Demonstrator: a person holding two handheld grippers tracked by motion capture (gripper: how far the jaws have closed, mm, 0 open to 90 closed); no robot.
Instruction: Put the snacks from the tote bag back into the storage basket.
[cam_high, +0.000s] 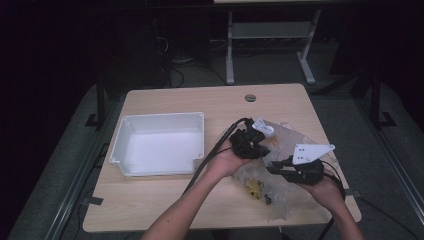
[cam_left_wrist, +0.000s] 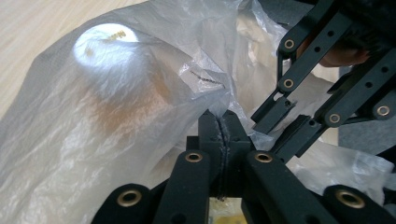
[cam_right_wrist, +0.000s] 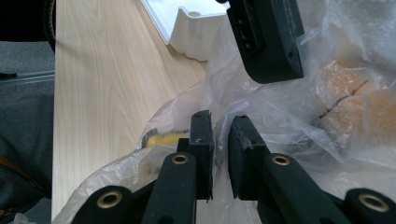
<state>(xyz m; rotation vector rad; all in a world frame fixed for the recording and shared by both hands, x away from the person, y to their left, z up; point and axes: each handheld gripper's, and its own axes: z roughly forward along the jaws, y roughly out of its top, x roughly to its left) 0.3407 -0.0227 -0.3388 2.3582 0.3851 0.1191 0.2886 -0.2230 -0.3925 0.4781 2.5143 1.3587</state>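
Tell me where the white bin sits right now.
In the high view the white bin sits on the left half of the table, left of the clear plastic bag that both tongs work on; its corner shows in the right gripper view too.

Clear, crinkled plastic bag (cam_high: 280, 175), lying rumpled on the right part of the surface (cam_high: 165, 200), pale tan lump inside (cam_left_wrist: 121, 112), yellow patch near its front (cam_high: 255, 189); one fold pinched, another fold between slightly parted jaws.
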